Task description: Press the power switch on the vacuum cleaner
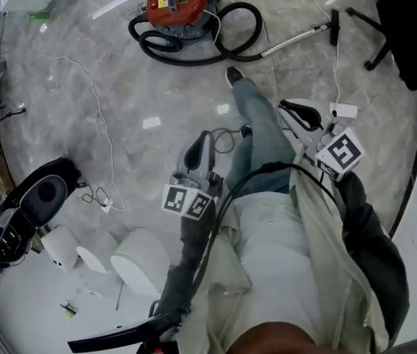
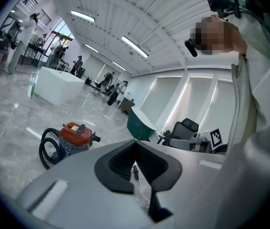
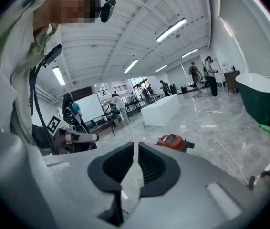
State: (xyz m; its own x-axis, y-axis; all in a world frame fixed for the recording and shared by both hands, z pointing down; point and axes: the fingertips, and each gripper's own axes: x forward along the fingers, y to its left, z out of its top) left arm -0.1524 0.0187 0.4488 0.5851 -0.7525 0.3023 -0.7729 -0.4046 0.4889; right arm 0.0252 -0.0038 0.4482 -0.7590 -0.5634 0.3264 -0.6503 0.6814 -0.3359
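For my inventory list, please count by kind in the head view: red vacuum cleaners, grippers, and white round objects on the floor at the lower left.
Red vacuum cleaner: 1
Grippers: 2 (left gripper, right gripper)
White round objects: 3
Total: 6

At the top centre of the head view, the vacuum cleaner [image 1: 177, 2] is red-orange with a yellow label, and its hose [image 1: 157, 46] is black. The floor [image 1: 83, 87] is grey marble with pale veins. The left gripper [image 2: 135, 144] and right gripper [image 3: 136, 147] are pale grey with black ribbed pads. Their marker cubes [image 1: 188, 201] carry black-and-white squares. A tub [image 3: 263, 101] at the right edge of the right gripper view is dark green.
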